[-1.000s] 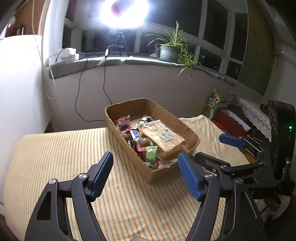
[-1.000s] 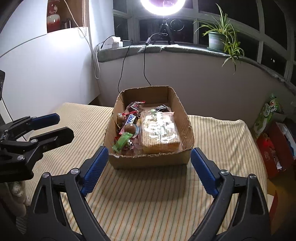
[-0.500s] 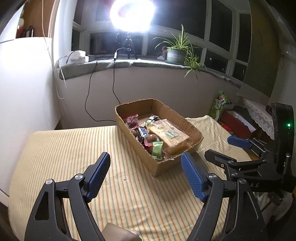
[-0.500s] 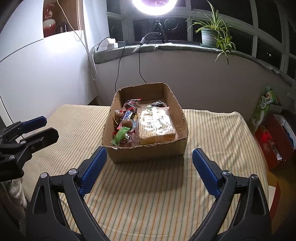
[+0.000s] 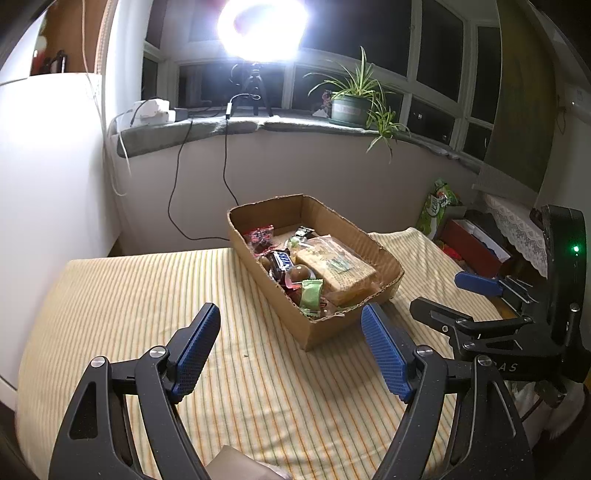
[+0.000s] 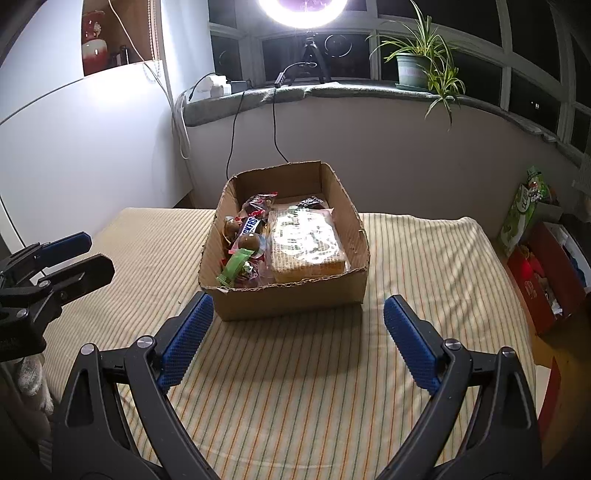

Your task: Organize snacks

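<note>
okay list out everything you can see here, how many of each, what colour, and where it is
cardboard box: one, brown, middle of the table, open top
wafer pack: one, tan in clear wrap, right side of the box
Snickers bar: one, brown and blue, left side of the box
green packet: one, green, near left corner of the box
striped tablecloth: one, yellow, covering the table
ring light: one, white, on the window sill
potted plant: one, green, sill at right
red carton: one, floor at right
left gripper: one, black with blue pads, open, empty
right gripper: one, same colours, open, empty
</note>
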`<act>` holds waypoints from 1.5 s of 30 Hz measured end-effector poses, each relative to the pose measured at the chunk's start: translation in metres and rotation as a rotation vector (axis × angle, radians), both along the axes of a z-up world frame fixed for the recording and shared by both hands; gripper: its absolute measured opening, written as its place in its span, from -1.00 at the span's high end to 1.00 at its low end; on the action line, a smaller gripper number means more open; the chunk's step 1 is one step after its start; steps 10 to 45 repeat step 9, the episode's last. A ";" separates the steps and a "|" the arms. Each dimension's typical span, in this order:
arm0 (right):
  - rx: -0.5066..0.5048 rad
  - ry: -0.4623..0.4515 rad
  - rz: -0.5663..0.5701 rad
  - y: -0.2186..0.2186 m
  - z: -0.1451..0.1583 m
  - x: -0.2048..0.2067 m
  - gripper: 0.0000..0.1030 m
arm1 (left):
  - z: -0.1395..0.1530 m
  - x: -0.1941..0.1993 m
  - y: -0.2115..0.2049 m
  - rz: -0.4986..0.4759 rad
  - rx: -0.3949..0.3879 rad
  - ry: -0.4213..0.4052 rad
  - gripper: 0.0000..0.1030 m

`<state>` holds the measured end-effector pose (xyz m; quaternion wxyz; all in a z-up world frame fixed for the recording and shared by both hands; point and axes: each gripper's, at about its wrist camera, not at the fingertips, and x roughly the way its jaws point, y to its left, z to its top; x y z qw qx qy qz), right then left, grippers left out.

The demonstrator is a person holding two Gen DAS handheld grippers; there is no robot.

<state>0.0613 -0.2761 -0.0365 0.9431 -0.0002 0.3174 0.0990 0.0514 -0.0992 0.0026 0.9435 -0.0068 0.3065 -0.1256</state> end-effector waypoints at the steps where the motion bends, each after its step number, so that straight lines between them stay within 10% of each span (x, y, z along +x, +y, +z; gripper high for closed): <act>1: 0.000 0.000 0.000 0.000 0.000 0.000 -0.85 | 0.000 0.000 0.000 -0.001 0.001 0.000 -0.53; 45: 0.004 0.005 -0.008 -0.003 -0.002 0.001 -0.85 | -0.001 -0.002 -0.002 -0.005 0.004 -0.011 -0.53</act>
